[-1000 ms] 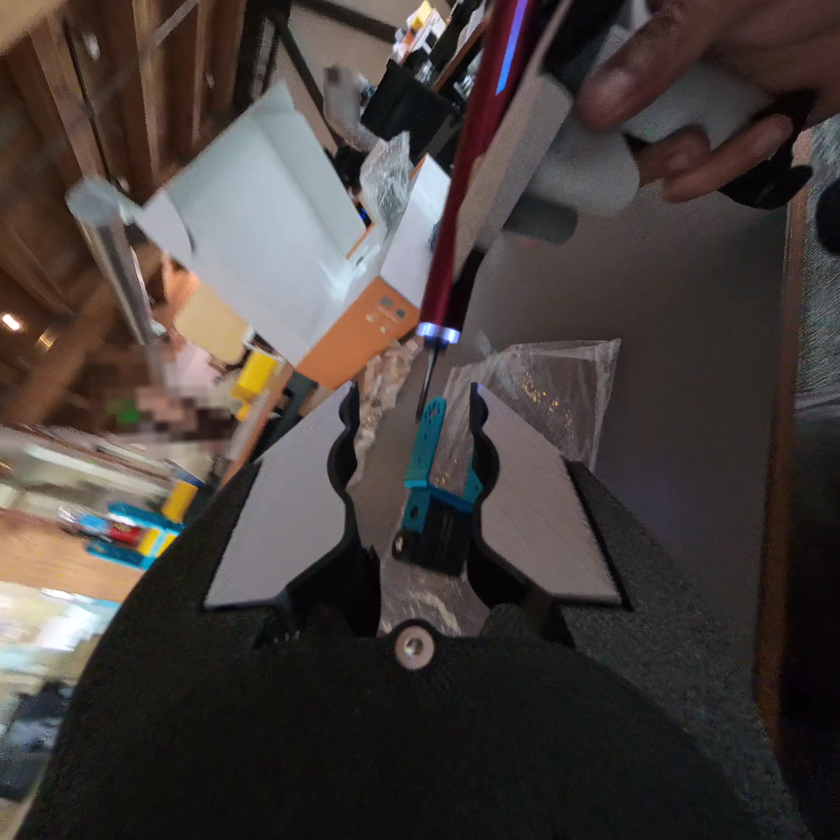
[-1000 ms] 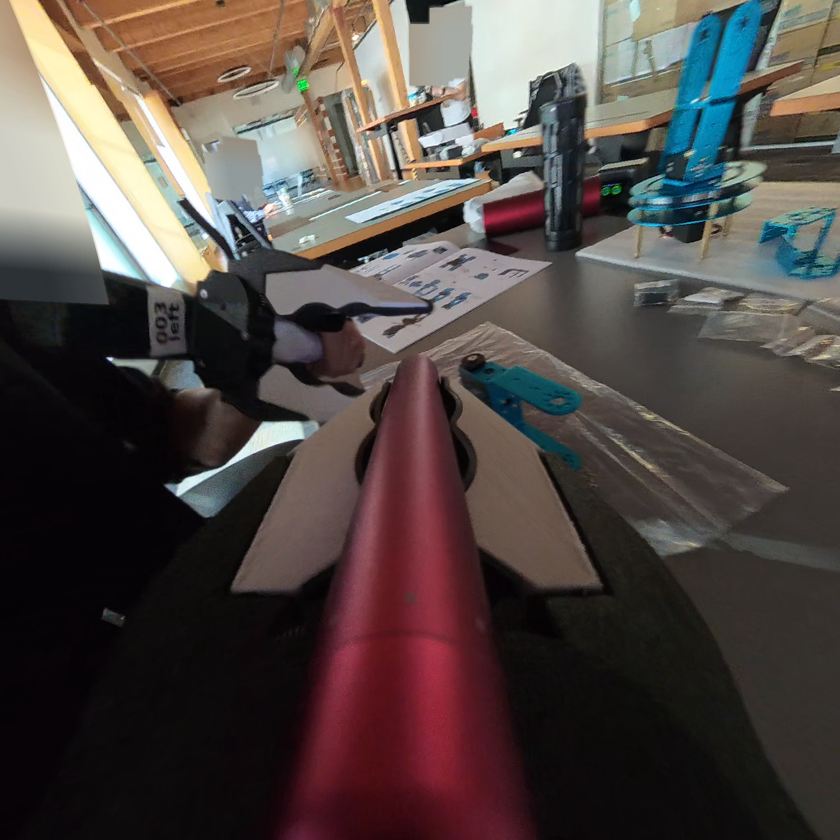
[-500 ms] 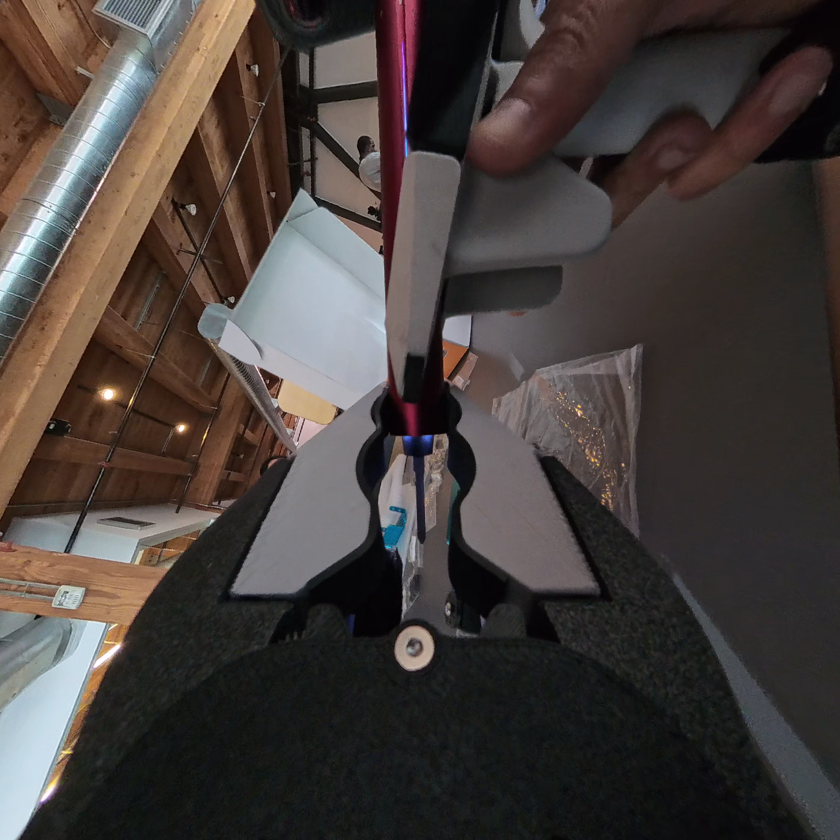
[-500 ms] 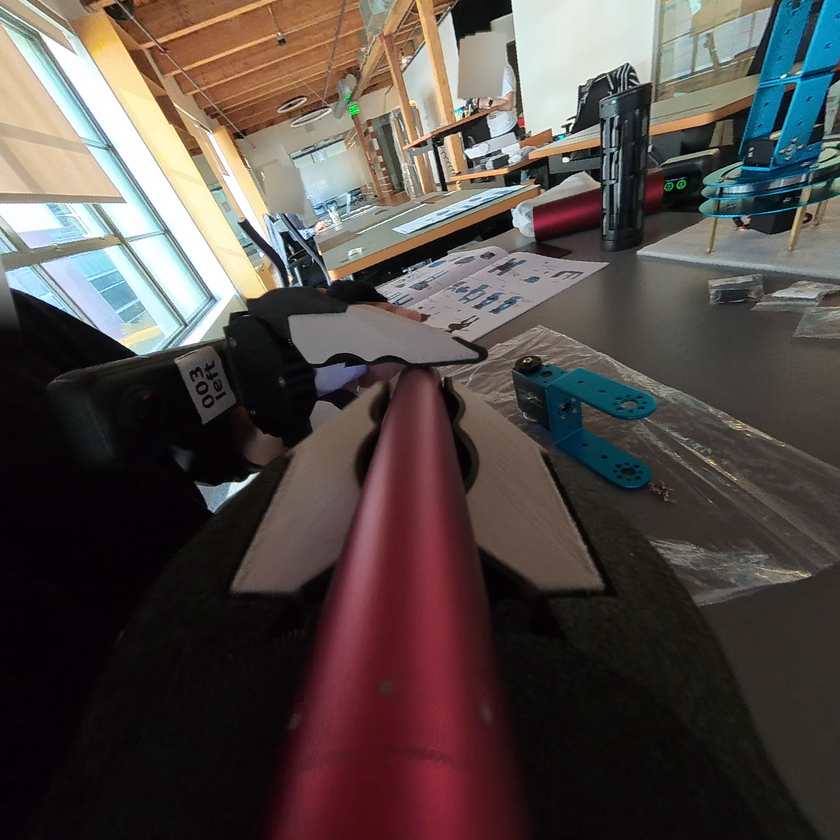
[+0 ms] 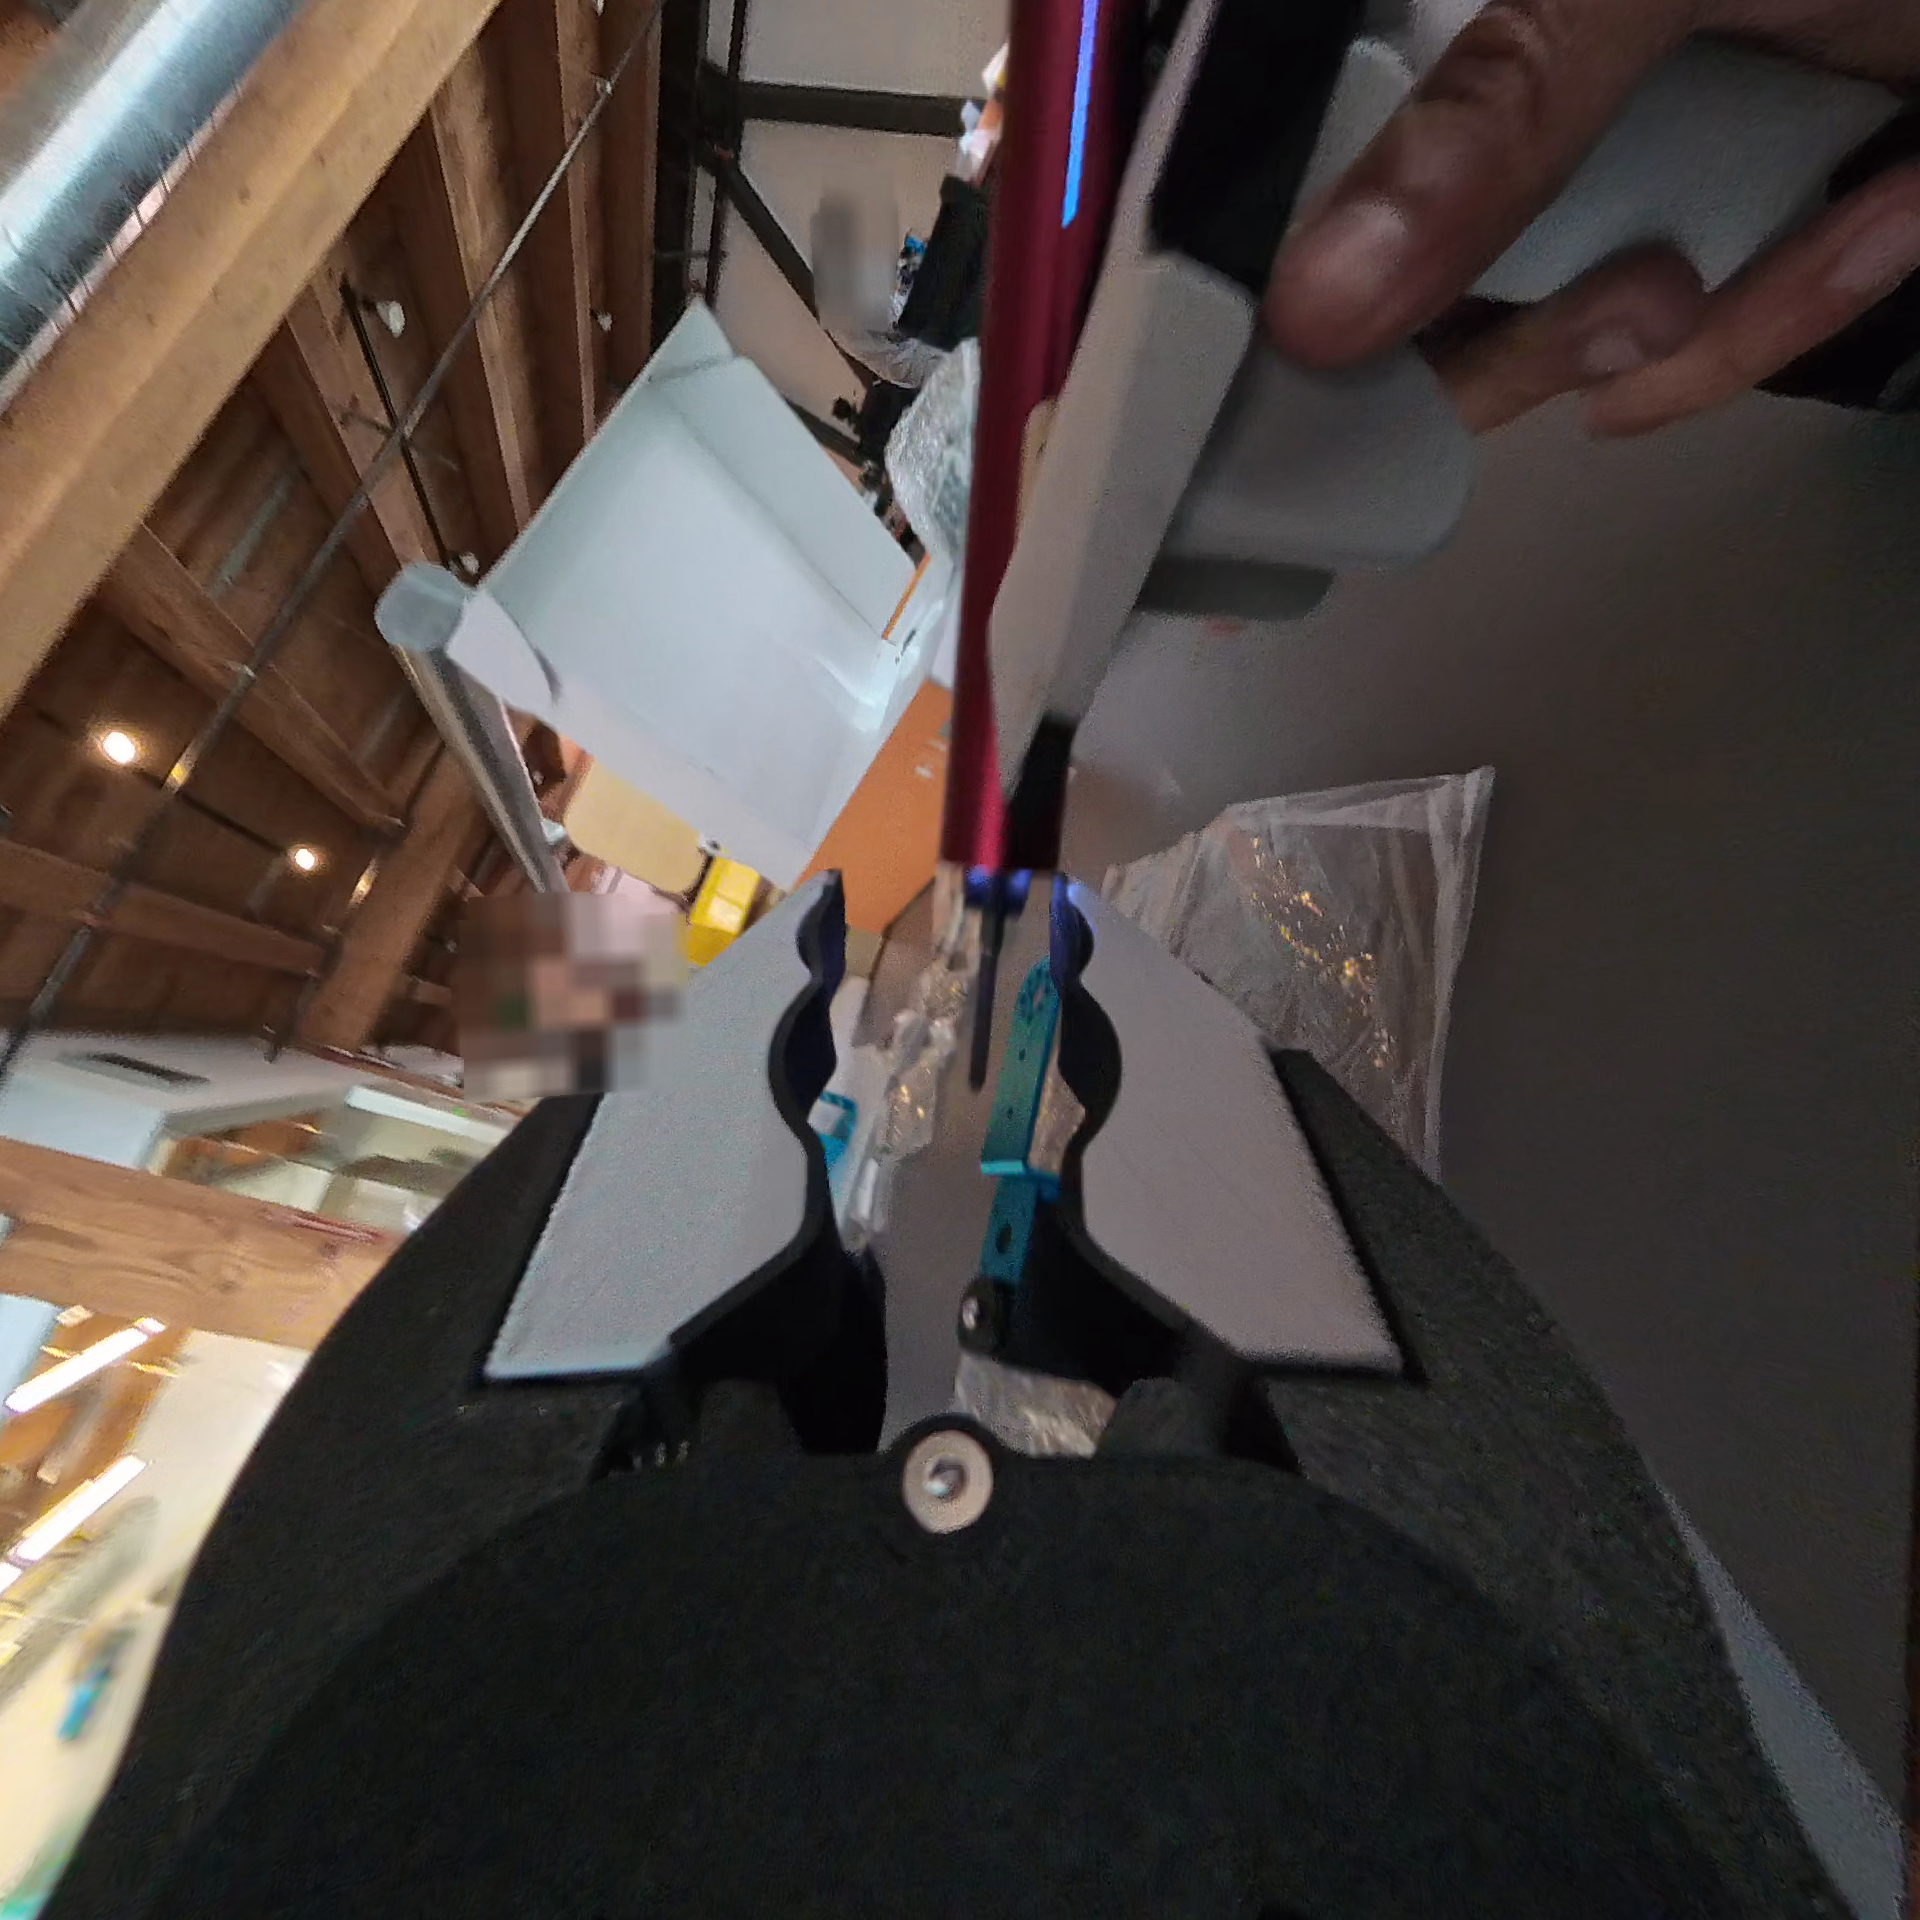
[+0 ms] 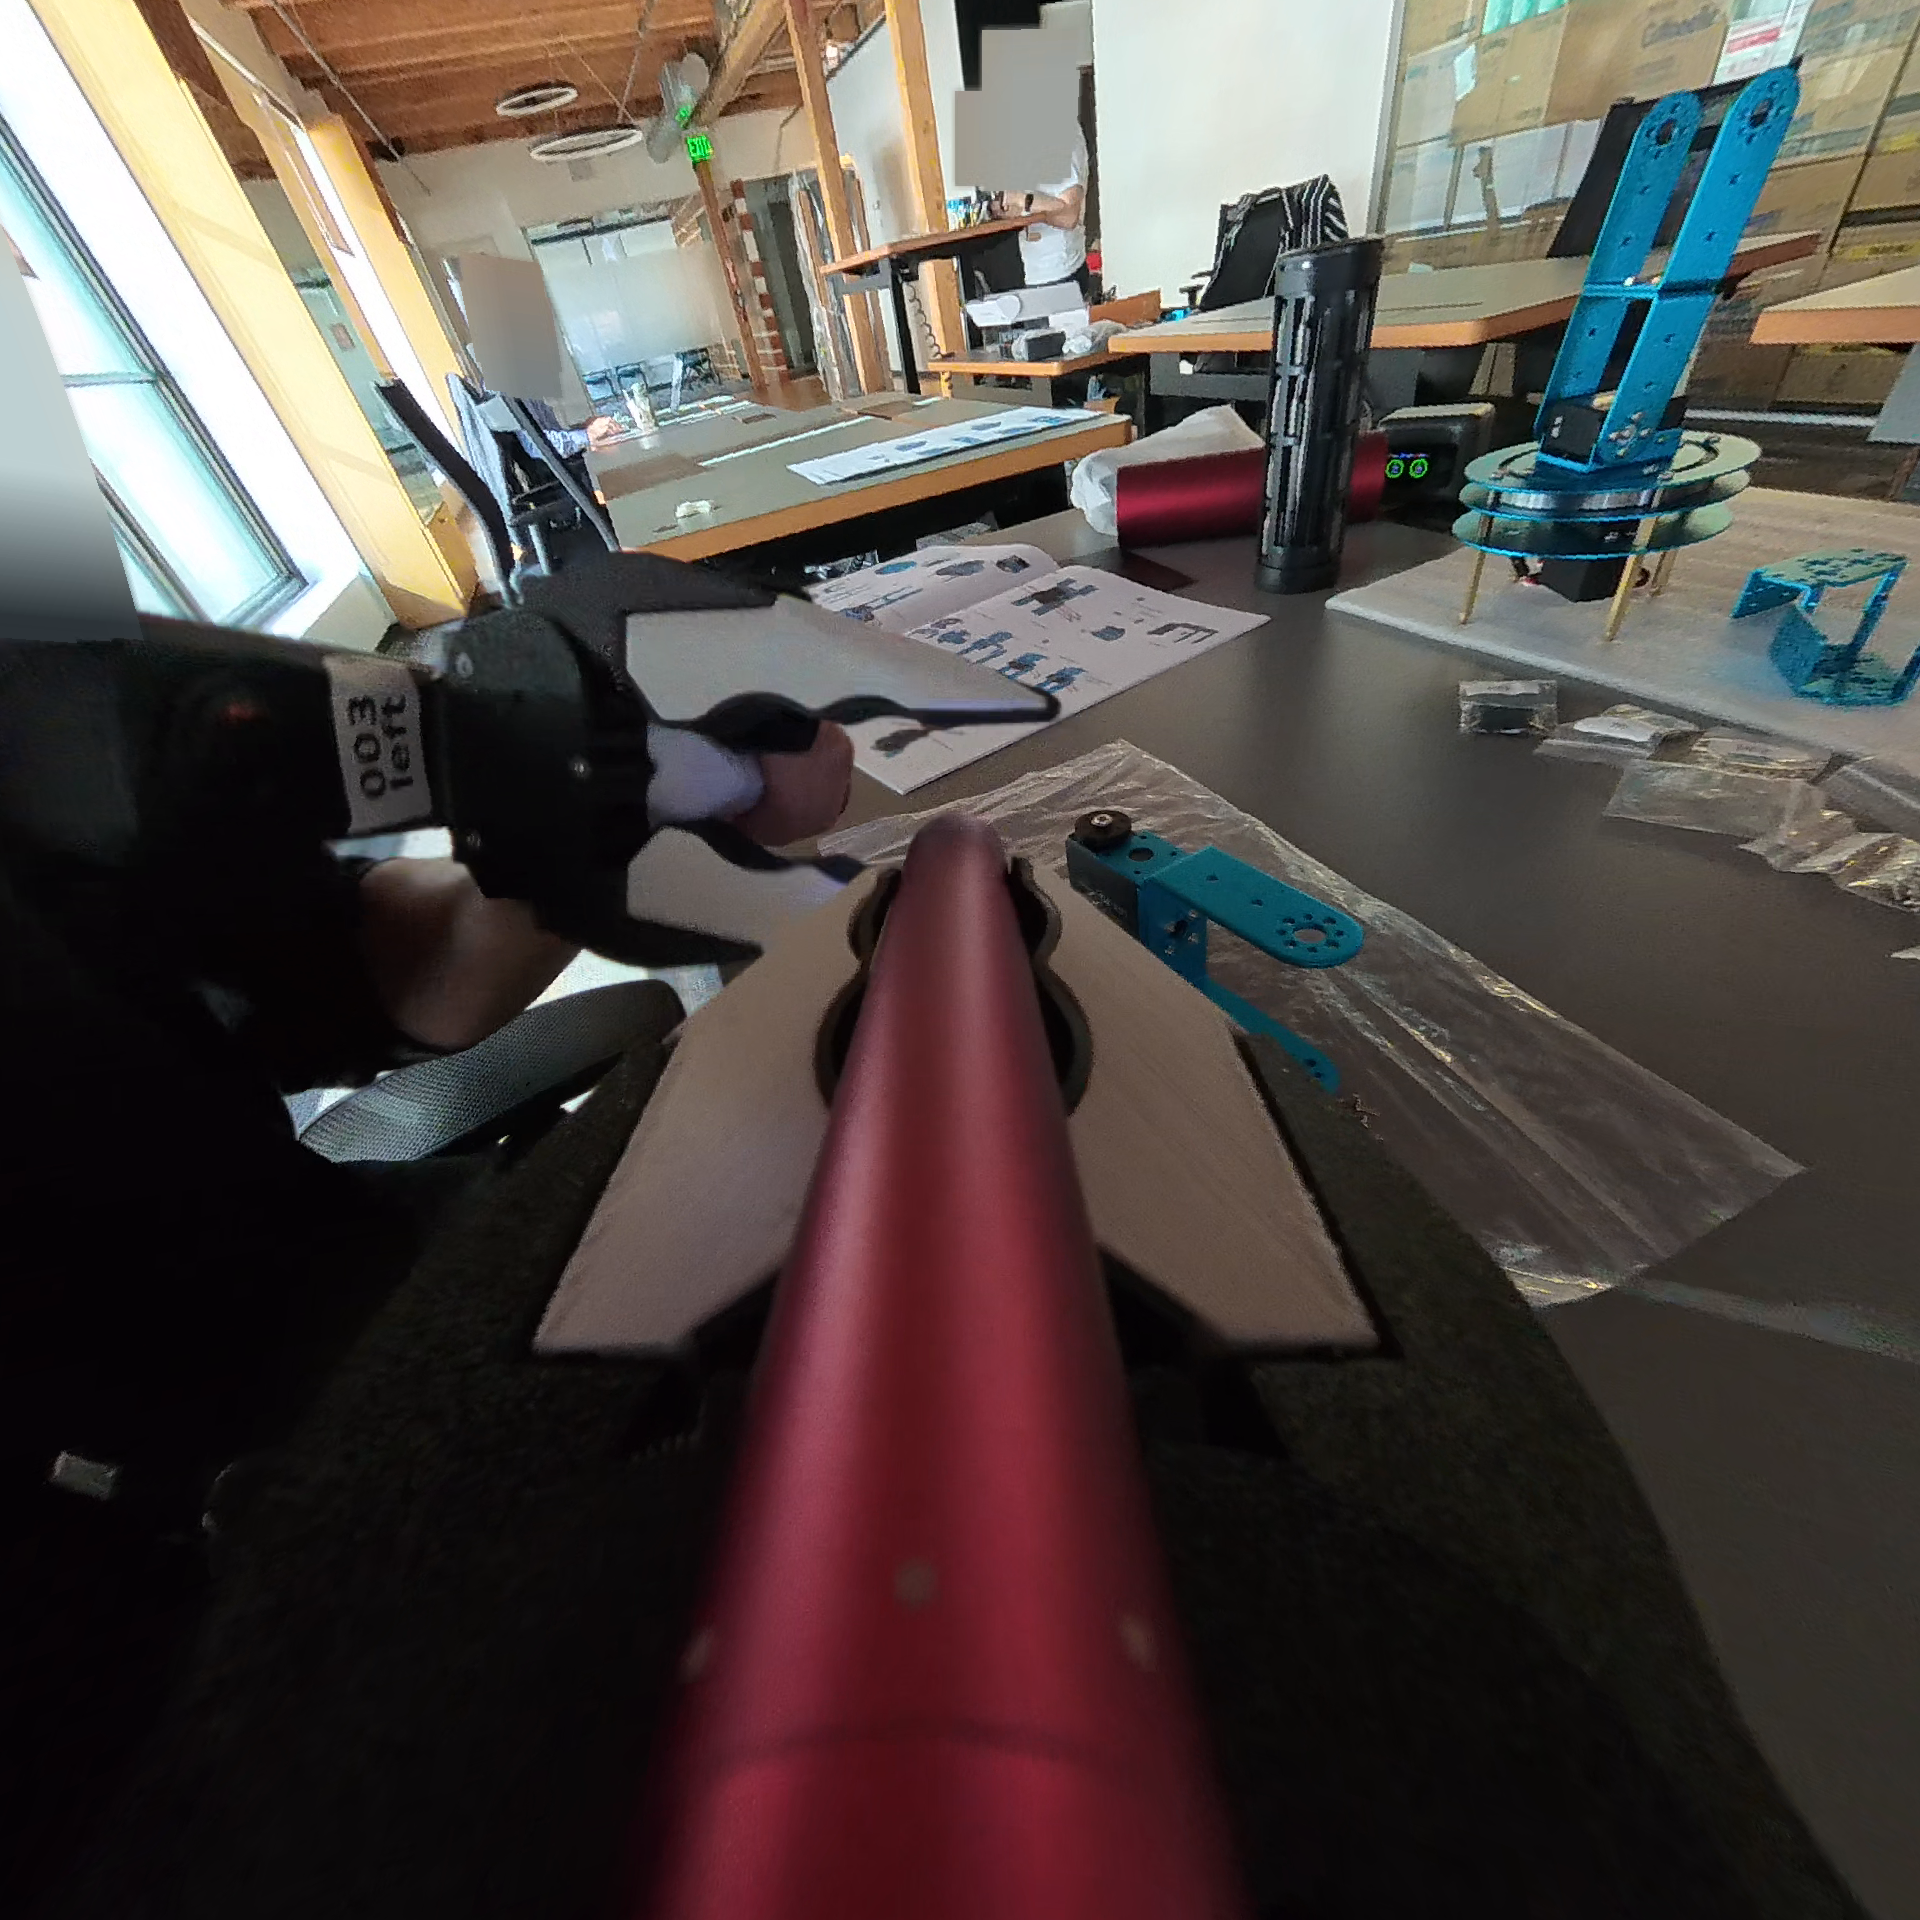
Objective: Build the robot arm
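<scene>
My right gripper (image 6: 956,894) is shut on a red electric screwdriver (image 6: 935,1299) that points forward over the dark table (image 6: 1714,1039). Just right of its tip, a blue bracket with a small black servo (image 6: 1205,904) lies on a clear plastic bag (image 6: 1507,1122). My left gripper (image 5: 945,935) is open and empty. The screwdriver's bit (image 5: 985,997) hangs just beyond its fingertips, and the bracket (image 5: 1023,1101) shows past the gap, near the right finger. In the right wrist view the left gripper (image 6: 956,790) is held open at the left, above the bag's near end.
An open instruction booklet (image 6: 1039,634) lies behind the bag. Farther back stand a black cylinder (image 6: 1314,416), a red cylinder (image 6: 1195,499), a blue arm on round discs (image 6: 1621,312) and a blue frame (image 6: 1829,634). Small parts bags (image 6: 1683,758) lie at right. A white open box (image 5: 707,623) is beyond. Only a small space, under 4 cm, lies between the two pairs of fingers.
Half a second ago my left fingers stood narrowly around the screwdriver's tip. Now they are wider apart and drawn back from it. The bracket has stayed on the bag.
</scene>
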